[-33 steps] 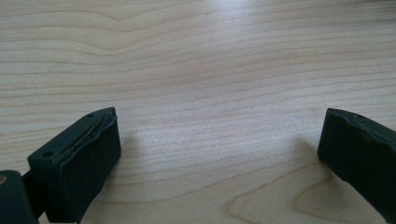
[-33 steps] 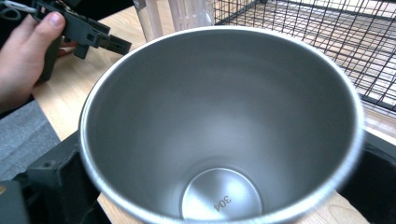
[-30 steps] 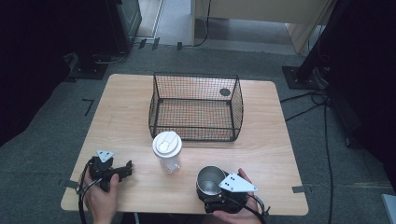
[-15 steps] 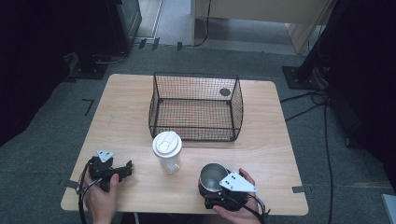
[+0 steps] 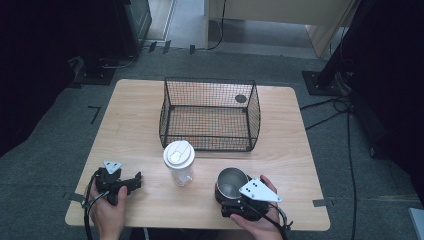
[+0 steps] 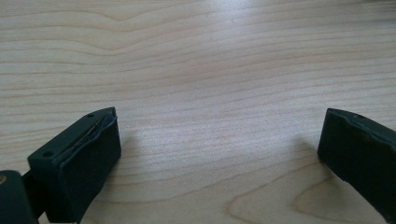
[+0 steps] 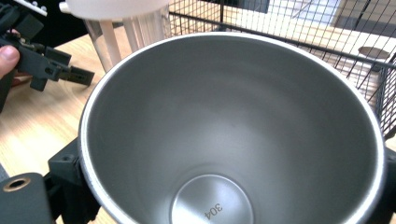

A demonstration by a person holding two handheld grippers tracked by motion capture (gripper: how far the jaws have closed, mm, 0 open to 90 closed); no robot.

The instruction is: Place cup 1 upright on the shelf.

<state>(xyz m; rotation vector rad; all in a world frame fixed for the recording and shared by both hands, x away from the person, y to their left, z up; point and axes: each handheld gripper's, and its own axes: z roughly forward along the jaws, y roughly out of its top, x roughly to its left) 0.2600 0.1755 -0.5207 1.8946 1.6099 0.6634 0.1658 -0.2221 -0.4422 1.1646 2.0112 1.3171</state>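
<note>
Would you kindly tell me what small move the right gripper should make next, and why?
Probably lift the steel cup slightly: the right gripper already clamps it at the table's near edge, and the wire basket stands open just beyond.

brushed matt steel cup (image 7: 233, 135), black wire basket (image 5: 210, 114), clear plastic tumbler (image 5: 179, 162), pale smooth wood table (image 5: 135, 130).

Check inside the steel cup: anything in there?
The steel cup is bare inside, with "304" stamped on its bottom. Its outer wall hides the right tongs' pads.
</note>
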